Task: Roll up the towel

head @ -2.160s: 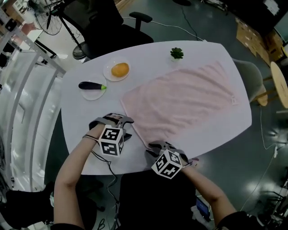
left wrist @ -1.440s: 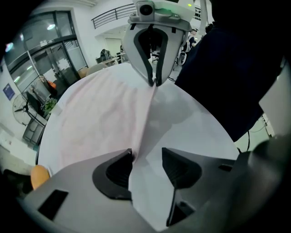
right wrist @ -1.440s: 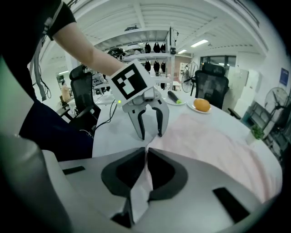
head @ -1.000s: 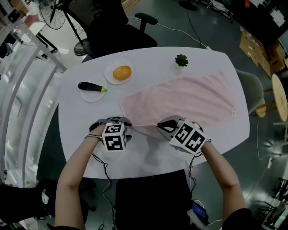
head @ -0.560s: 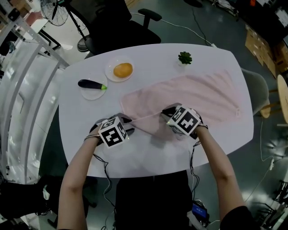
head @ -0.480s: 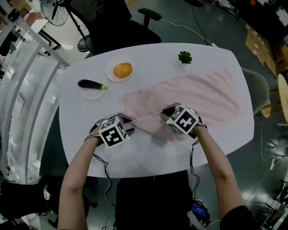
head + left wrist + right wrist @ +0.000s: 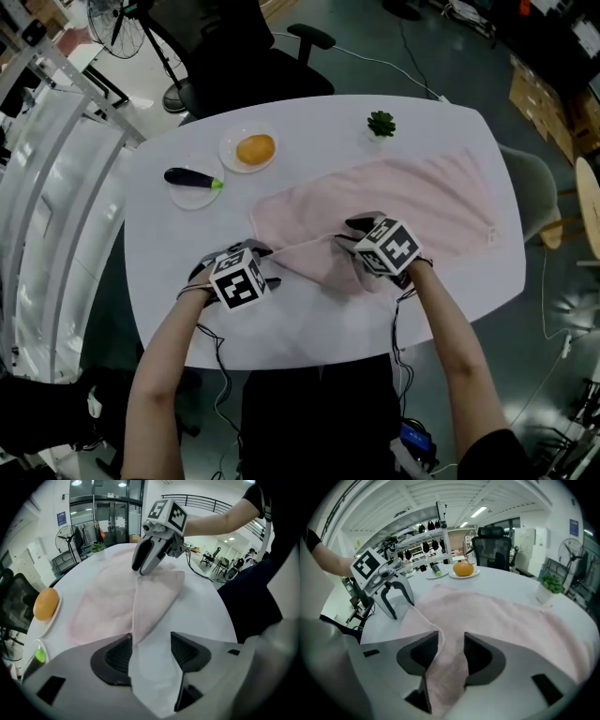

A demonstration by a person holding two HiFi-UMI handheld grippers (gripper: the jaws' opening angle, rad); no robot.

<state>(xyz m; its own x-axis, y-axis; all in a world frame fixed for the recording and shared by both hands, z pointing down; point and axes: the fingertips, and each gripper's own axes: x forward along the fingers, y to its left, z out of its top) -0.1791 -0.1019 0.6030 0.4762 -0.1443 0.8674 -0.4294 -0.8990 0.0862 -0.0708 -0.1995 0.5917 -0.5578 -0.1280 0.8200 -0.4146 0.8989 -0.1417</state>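
A pale pink towel (image 7: 412, 197) lies spread across the white table (image 7: 169, 234), its near edge folded over onto itself. My right gripper (image 7: 349, 234) rests on that fold. Its jaws have just been opening, and a ridge of towel (image 7: 445, 667) lies loosely between them (image 7: 451, 644). My left gripper (image 7: 265, 262) stands at the fold's left end. Its jaws have also just been opening and stand wide (image 7: 151, 644). The towel's thin edge (image 7: 133, 620) touches only the left pad, with bare table between the jaws. Each gripper shows in the other's view, the right gripper (image 7: 150, 557) and the left gripper (image 7: 402, 607).
An orange on a small plate (image 7: 253, 148) and an eggplant on another plate (image 7: 192, 178) sit at the table's far left. A small potted plant (image 7: 381, 123) stands at the far edge. A black office chair (image 7: 253, 56) is behind the table.
My right gripper has carried the towel's near edge up off the table's front, forward over the towel, and come down on it. The left gripper has stayed by the towel's left end.
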